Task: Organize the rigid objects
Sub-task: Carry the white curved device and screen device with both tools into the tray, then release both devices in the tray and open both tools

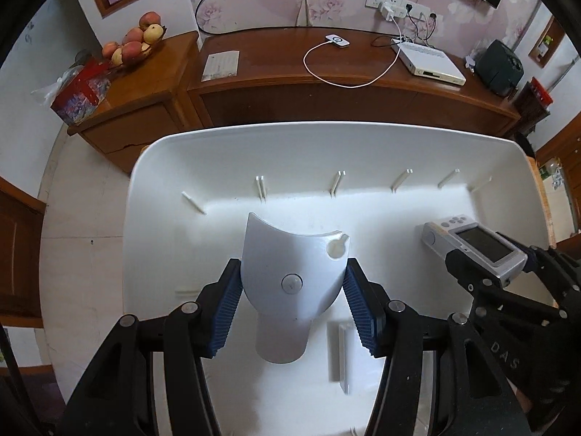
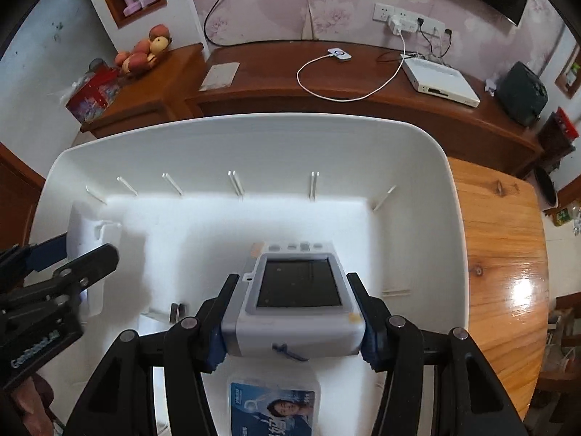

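Both grippers hang inside a large white plastic bin [image 1: 326,145]. My left gripper [image 1: 292,283] is shut on a white curved plastic part [image 1: 290,254] with a round button and a keyhole notch, its blue pads pressing both sides. My right gripper [image 2: 292,312] is shut on a grey handheld device with a dark screen [image 2: 297,287], held low over the bin [image 2: 254,138]. The left wrist view shows that device [image 1: 475,243] at the right, with the right gripper's black fingers [image 1: 468,269] around it. The left gripper's fingers [image 2: 90,258] enter the right wrist view from the left.
A blue-labelled clear case [image 2: 274,403] lies in the bin under the device. Small white dividers [image 1: 339,352] stand on the bin floor, ribs line its far wall. The bin sits on a wooden table [image 2: 501,254]. Behind stands a wooden sideboard [image 1: 326,69] with a white box, cable and fruit bowl [image 1: 134,43].
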`<state>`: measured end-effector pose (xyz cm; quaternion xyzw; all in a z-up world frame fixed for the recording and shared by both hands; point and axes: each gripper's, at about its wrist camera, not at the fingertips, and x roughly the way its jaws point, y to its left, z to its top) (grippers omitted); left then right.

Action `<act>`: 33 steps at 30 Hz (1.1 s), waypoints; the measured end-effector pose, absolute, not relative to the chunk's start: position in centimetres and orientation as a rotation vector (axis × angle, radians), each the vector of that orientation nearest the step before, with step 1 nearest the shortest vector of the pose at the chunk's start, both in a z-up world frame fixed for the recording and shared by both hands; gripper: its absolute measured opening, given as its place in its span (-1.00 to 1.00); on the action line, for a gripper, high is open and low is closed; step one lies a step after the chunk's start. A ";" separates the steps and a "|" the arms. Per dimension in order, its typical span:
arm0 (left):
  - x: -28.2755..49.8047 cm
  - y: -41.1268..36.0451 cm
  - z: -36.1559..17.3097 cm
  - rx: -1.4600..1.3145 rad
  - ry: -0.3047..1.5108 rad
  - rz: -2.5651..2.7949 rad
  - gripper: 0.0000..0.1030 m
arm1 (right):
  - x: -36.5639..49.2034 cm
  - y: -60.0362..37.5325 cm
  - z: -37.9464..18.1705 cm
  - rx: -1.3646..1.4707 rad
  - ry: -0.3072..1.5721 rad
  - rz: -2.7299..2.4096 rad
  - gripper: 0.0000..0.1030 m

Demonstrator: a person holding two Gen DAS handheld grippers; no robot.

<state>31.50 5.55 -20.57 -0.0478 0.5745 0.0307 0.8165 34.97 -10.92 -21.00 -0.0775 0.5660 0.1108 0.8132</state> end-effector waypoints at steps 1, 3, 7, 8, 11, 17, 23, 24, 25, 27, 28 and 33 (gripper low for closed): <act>31.6 5.4 -20.8 -0.095 1.225 0.065 0.16 | 35.0 -10.8 -21.1 -0.175 1.198 0.232 0.11; 31.8 5.2 -21.2 -0.084 1.225 0.069 0.16 | 35.0 -10.5 -21.3 -0.187 1.190 0.232 0.11; 32.2 5.2 -22.1 -0.078 1.238 0.093 0.16 | 34.7 -10.0 -21.7 -0.213 1.199 0.248 0.11; 32.2 5.2 -22.2 -0.078 1.241 0.099 0.16 | 34.7 -9.9 -21.6 -0.217 1.203 0.249 0.11; 32.2 5.2 -22.3 -0.077 1.240 0.114 0.16 | 34.7 -10.0 -21.7 -0.219 1.209 0.247 0.12; 31.9 4.7 -21.8 -0.063 1.233 0.081 0.30 | 34.3 -10.0 -20.9 -0.202 1.184 0.270 0.26; 31.1 4.9 -20.5 -0.091 1.205 0.084 0.65 | 33.3 -10.5 -19.4 -0.182 1.148 0.272 0.26; 30.9 5.0 -20.2 -0.100 1.197 0.078 0.65 | 33.2 -10.7 -19.2 -0.171 1.148 0.272 0.26; 30.6 5.0 -19.8 -0.101 1.189 0.077 0.65 | 33.1 -10.8 -19.0 -0.168 1.147 0.272 0.26; 30.0 4.8 -19.0 -0.096 1.177 0.073 0.66 | 32.4 -11.2 -18.4 -0.168 1.134 0.268 0.26; 29.7 4.7 -18.6 -0.095 1.172 0.065 0.66 | 32.3 -11.2 -18.2 -0.168 1.130 0.267 0.26; 27.8 4.3 -16.2 -0.093 1.141 0.037 0.66 | 30.4 -12.1 -16.2 -0.127 1.112 0.267 0.26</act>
